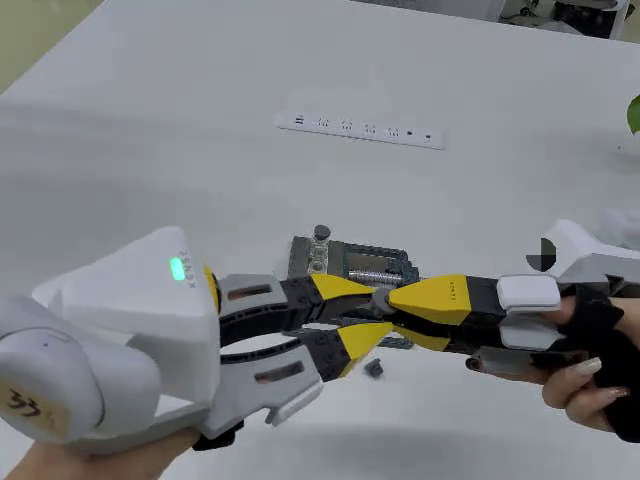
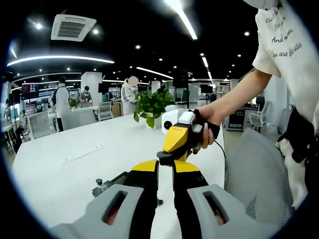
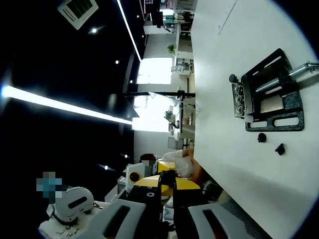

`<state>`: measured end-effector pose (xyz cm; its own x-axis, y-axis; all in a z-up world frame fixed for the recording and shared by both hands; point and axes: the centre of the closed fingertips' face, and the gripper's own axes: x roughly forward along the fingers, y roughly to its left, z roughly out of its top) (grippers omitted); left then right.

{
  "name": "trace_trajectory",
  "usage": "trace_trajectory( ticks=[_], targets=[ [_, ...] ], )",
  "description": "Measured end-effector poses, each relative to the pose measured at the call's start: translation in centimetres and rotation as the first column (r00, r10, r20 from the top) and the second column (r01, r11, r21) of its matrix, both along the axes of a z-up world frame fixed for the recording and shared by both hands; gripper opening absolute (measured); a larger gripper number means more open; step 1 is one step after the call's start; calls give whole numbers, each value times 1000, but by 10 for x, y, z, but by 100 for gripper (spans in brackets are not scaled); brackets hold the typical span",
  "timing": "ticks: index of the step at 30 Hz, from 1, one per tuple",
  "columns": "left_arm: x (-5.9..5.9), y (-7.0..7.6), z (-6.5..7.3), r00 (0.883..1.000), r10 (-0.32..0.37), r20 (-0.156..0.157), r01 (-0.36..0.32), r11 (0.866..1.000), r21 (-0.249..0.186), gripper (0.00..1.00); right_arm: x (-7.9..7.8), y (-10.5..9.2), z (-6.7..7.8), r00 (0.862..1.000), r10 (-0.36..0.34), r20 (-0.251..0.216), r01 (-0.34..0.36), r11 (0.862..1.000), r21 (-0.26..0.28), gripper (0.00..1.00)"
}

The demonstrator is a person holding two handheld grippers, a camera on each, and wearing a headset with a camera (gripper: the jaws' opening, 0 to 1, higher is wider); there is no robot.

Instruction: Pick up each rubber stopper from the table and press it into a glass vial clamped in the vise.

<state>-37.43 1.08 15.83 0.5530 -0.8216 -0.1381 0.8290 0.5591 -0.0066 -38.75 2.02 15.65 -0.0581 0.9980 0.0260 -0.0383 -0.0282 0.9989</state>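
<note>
Left gripper (image 1: 382, 310): jaws narrowly apart, near vise (image 1: 345, 258). Right gripper (image 2: 167, 157): tip meets left's; spread unclear. Rubber stoppers (image 3: 261, 137): right gripper view, two beside vise; head view, one rubber stopper (image 1: 374, 369).

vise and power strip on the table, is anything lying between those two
No: in the head view the table between vise and power strip is bare; one small dark round piece stands at the vise's far corner.

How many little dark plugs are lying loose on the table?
2. One stopper lies on the table beside the vise; the second stopper lies just past it. Others may be hidden.
</note>
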Motion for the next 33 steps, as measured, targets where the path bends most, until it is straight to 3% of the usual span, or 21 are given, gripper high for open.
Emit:
trace_trajectory(
  ticks=[21, 25, 28, 30, 31, 32, 33],
  targets=[
    [-12, -7, 1, 998, -54, -24, 54, 998, -26, 4, -11, -3, -3, 998, 60, -25, -60, 998, 12, 5],
    [-12, -6, 0, 998, -48, -27, 47, 999, -28, 4, -5, -5, -6, 999, 40, 34, -40, 999, 7, 5],
    [-12, -5, -3, 998, -41, -40, 40, 999, -31, 3, -1, -4, -8, 992, 20, 128, -18, 1000, -13, 6],
    [-11, -3, -8, 998, -29, -63, 28, 999, -18, 3, 10, -5, -12, 982, -22, 188, 34, 997, -64, 10],
    [-10, -2, -13, 996, -22, -85, 21, 1000, -9, 3, 16, -5, -12, 962, -32, 269, 58, 995, -87, 12],
    [-10, -1, -16, 995, -17, -95, 17, 1000, -1, 3, 15, -5, -11, 941, 6, 338, 32, 994, -107, 14],
    [-10, -1, -22, 993, -12, -115, 13, 1000, 15, 3, 13, -5, -12, 899, 70, 433, 4, 986, -167, 16]
  ],
)
